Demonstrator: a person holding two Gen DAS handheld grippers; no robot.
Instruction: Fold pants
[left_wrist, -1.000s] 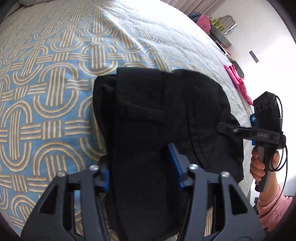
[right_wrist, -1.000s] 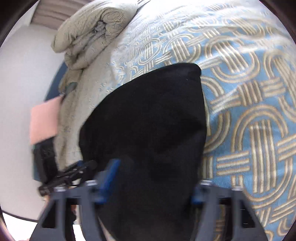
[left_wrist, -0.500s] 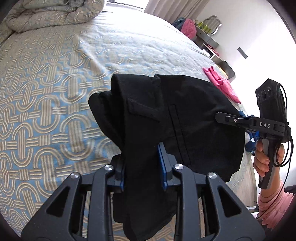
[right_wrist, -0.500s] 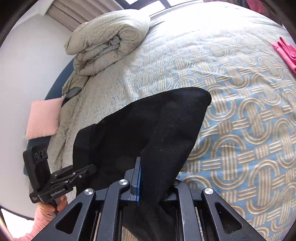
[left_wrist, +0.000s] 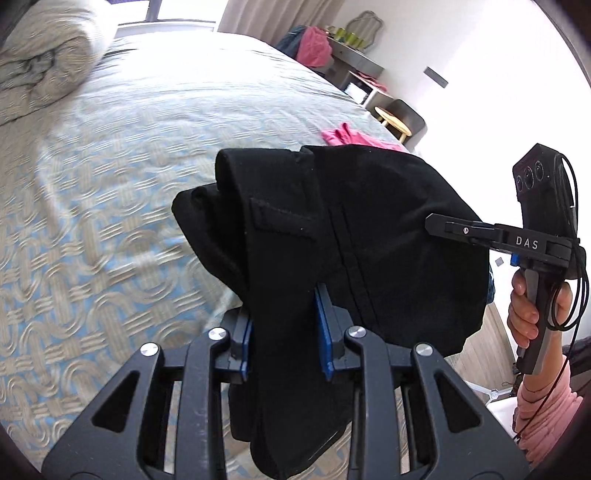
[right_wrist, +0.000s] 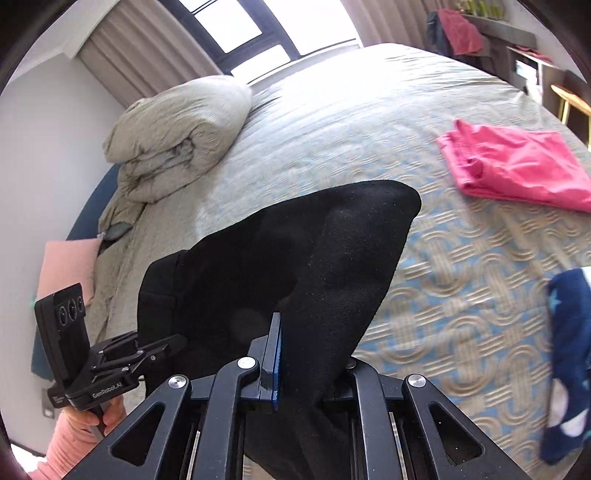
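Home bedroom, lived-in. Big bed (right_wrist: 369, 110) w/ blue-and-tan loop-pattern spread fills most of room. Rolled-up beige duvet (right_wrist: 177, 136) bunched at head end, pink pillow (right_wrist: 68, 266) by wall nr it. Window (right_wrist: 236, 33) behind bed, beige curtains (right_wrist: 140, 48) either side. Folded pink garment (right_wrist: 517, 166) lying on spread. Far side: dresser/shelf (left_wrist: 356, 55) w/ arched mirror (left_wrist: 367, 22) & clothes slung over it, small round stool (left_wrist: 393, 123) nr white wall.
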